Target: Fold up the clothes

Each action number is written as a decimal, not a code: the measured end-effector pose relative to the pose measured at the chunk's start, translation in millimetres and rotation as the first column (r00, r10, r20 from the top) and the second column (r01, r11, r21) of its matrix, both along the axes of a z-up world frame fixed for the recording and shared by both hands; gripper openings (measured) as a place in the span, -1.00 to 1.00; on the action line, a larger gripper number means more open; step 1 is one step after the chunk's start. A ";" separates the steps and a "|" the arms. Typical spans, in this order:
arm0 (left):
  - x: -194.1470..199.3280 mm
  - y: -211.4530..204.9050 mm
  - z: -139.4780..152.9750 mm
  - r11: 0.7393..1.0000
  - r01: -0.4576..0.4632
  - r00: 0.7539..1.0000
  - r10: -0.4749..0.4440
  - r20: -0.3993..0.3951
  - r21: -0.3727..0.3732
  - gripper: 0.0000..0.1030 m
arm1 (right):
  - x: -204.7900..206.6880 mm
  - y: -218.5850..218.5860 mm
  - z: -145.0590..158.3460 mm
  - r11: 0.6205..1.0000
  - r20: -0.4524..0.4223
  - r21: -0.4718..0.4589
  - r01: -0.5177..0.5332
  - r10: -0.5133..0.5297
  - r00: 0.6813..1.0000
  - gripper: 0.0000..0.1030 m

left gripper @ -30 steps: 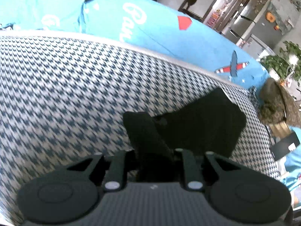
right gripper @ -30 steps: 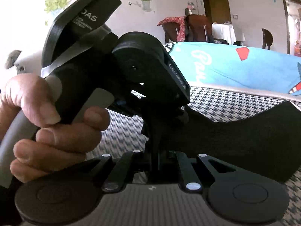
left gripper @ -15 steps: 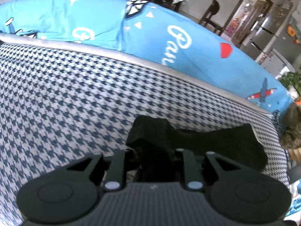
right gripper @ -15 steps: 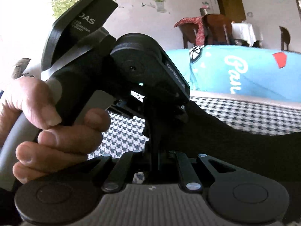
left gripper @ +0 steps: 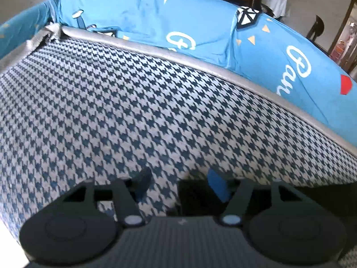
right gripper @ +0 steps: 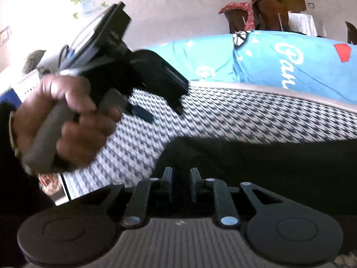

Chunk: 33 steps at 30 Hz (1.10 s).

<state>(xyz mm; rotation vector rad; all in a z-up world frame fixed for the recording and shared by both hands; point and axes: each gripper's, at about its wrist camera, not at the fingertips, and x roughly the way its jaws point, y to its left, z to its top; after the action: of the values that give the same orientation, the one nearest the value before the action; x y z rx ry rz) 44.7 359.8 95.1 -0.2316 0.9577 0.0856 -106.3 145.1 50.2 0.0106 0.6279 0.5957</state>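
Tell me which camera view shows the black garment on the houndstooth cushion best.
The right wrist view: the black garment spreads wide across the houndstooth cushion, ahead of the right gripper. The left wrist view catches only a dark patch between the open left gripper's fingers, plus a strip at right.

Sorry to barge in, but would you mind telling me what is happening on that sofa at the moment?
A person is folding a black garment on the houndstooth seat cushion, a handheld gripper in each hand. The left gripper is open, with nothing between its fingers, and the person's hand holds it above the cushion. The right gripper sits low over the black garment, jaws slightly apart; whether it pinches cloth is unclear.
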 end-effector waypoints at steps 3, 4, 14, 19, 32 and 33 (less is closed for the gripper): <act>-1.4 -7.1 -1.6 1.000 0.027 1.000 -0.027 -0.001 0.010 0.35 | -0.5 -21.5 -4.0 0.999 -0.007 -0.049 0.023 -0.024 1.000 -0.66; -2.0 -10.3 -2.4 0.999 0.041 0.999 -0.041 -0.003 0.012 0.36 | -1.5 -29.4 -4.4 0.997 -0.009 -0.063 0.034 -0.035 0.999 -0.66; -1.1 -57.1 -14.3 0.983 0.181 0.983 -0.180 -0.032 0.035 0.46 | 3.8 -86.6 -9.5 0.987 -0.009 -0.092 0.135 -0.136 0.991 -0.64; -0.8 -73.4 -22.6 0.972 0.233 0.971 -0.231 -0.059 0.036 0.46 | 14.4 -103.5 -12.7 0.979 -0.021 -0.062 0.194 -0.196 0.980 -0.59; -3.3 -100.7 -35.0 0.941 0.335 0.940 -0.331 -0.086 0.043 0.55 | 74.1 -129.9 -7.1 0.957 -0.050 -0.017 0.290 -0.290 0.956 -0.53; -3.3 -101.6 -36.1 0.940 0.340 0.938 -0.335 -0.088 0.044 0.55 | 77.8 -129.7 -7.5 0.958 -0.054 -0.016 0.285 -0.285 0.957 -0.52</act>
<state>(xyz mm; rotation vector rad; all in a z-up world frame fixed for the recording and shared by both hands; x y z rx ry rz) 41.5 258.2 59.0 -0.0069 1.0602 -0.1945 -28.5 15.4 42.8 0.1094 0.6683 0.3141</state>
